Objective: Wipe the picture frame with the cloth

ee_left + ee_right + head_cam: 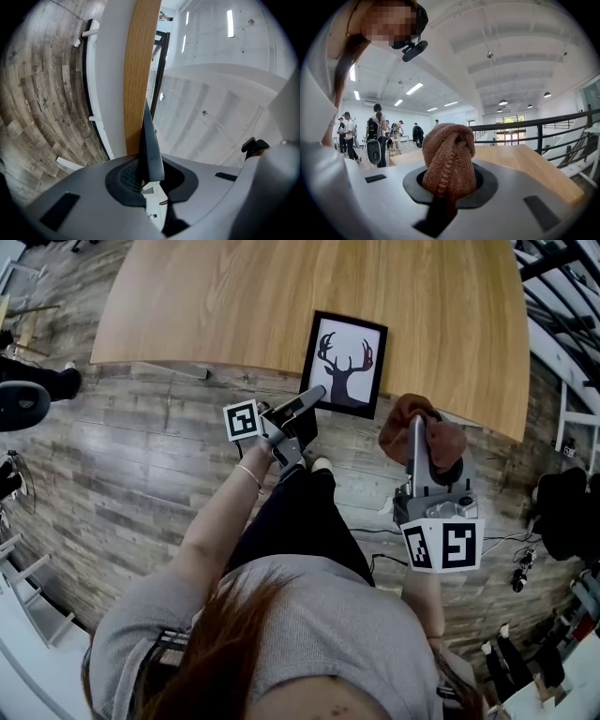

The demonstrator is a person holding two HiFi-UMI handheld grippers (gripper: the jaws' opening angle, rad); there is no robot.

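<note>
Left gripper (pixel 314 396) is clamped on the near corner of the picture frame (pixel 344 362), which lies at the desk's (pixel 234 296) near edge. Right gripper (pixel 416 423), just beside it over the plank floor (pixel 141 456), grips the bunched cloth (pixel 448 440)

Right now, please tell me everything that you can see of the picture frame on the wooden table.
The picture frame is rectangular, with a thin black border; its material cannot be told. It holds a white sheet with a dark silhouette of an antlered deer head. It lies face up at the near edge of the wooden table, slightly turned. The left gripper is shut on its near left corner. The brown cloth is to its right, apart from it.
</note>
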